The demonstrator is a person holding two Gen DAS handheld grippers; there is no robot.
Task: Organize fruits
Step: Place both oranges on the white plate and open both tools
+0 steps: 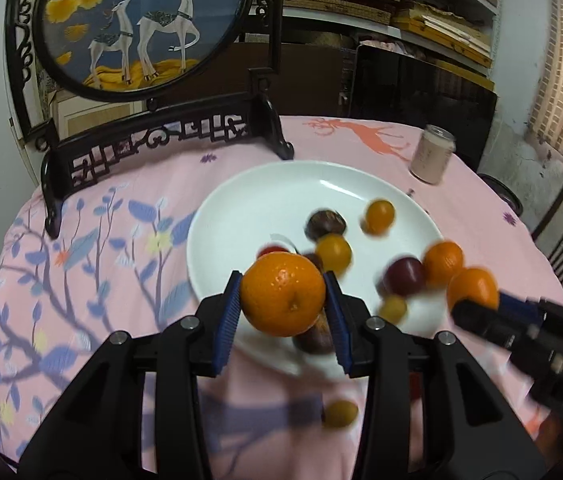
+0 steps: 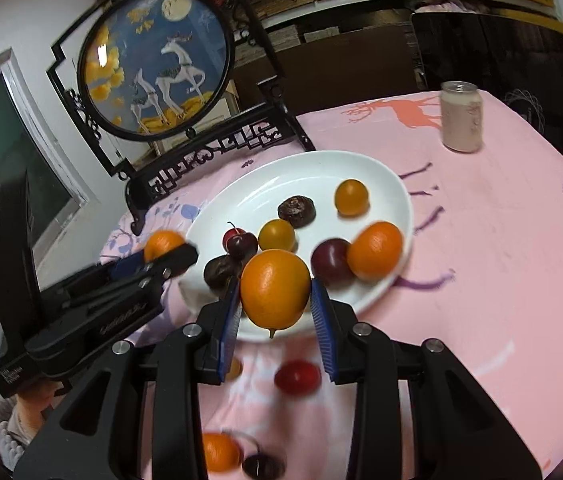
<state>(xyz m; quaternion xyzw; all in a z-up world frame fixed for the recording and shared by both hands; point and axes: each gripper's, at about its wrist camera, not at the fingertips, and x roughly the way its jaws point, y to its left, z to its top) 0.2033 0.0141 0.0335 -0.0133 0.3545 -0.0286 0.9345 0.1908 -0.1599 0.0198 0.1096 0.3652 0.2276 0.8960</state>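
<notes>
While the left gripper (image 1: 283, 308) clamps a round orange tangerine (image 1: 283, 295) between its blue pads, the right gripper (image 2: 275, 314) pinches a second orange citrus fruit (image 2: 274, 289). Just beyond both jaws lies the white ceramic plate (image 2: 281, 172) holding smaller fruits.
</notes>
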